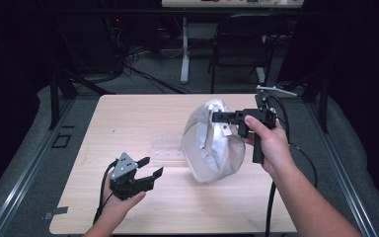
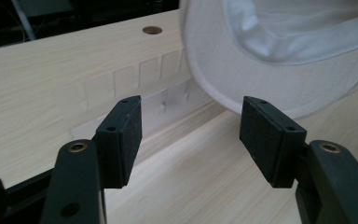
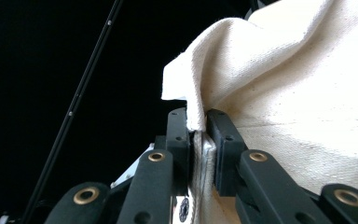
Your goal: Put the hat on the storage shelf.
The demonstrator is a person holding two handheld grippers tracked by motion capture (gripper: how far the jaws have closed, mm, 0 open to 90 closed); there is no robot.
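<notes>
**Inspector:** Start with the largest item and work down, please.

**Operator:** The table [image 1: 143, 123] comes first: a light wood top, which I use as my landmark. It carries a clear plastic strip [image 1: 168, 150] with small square pockets, lying flat near the table's middle. In the left gripper view I also see a round brass-coloured fitting [image 2: 152, 30] set into the table's far part.

**Inspector:** And the cloth item?

**Operator:** A white hat [image 1: 211, 143], hanging over the table's right half with its lower edge close to the surface. I cannot tell whether it touches. Its opening faces the table's left side, and the lining shows pale grey.

**Inspector:** What holds it?

**Operator:** My right gripper [image 1: 220, 117], above the table's right half. Its jaws are nearly closed and pinch a fold of the hat's fabric between them. In the right gripper view the cloth [image 3: 279, 88] rises out of the clamp and fills the upper right. The right hand [image 1: 269, 140] grips the handle.

**Inspector:** The other tool?

**Operator:** My left gripper [image 1: 150, 168] sits over the table's near-left part, held by the left hand [image 1: 121, 202]. Its jaws stand wide apart with nothing between them. It points toward the hat, whose rim [image 2: 261, 88] lies just beyond the pads [image 2: 130, 135].
</notes>
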